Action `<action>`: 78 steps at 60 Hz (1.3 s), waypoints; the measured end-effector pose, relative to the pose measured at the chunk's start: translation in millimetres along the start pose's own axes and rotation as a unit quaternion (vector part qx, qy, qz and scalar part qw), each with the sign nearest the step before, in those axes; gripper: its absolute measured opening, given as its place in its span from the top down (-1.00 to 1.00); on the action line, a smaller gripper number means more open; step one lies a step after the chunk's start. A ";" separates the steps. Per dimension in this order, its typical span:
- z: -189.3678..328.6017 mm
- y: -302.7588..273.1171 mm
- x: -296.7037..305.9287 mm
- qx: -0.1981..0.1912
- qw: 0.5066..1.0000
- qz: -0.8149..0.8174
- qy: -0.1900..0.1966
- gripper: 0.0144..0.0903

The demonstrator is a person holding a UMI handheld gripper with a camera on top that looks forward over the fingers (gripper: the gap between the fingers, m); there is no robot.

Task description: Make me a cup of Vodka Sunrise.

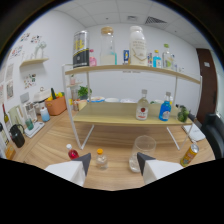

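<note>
My gripper (113, 163) is open above the wooden table, and nothing sits between its fingers (84, 162). Just ahead of the right finger stands an empty clear plastic cup (142, 148). A small clear bottle with an orange cap (101, 159) stands just ahead of the left finger. Left of it is a small bottle of red liquid (73, 152). On the lower shelf (115, 116) stand a clear bottle with a red label (143, 106) and a bottle of blue liquid (165, 108).
A two-level white-framed shelf rack (131, 70) carries tall dispensers and bottles on top. A yellow can (189, 154) stands to the right on the table. An orange pot (56, 105), jars and a dark bottle (16, 135) line the left wall.
</note>
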 end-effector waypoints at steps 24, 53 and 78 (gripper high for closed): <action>-54.7 -76.6 110.3 0.034 0.996 0.034 0.070 -0.73; 34.2 -272.1 171.8 0.130 0.989 0.015 0.069 -0.54; 46.3 -268.2 175.8 0.114 0.991 0.013 0.065 0.44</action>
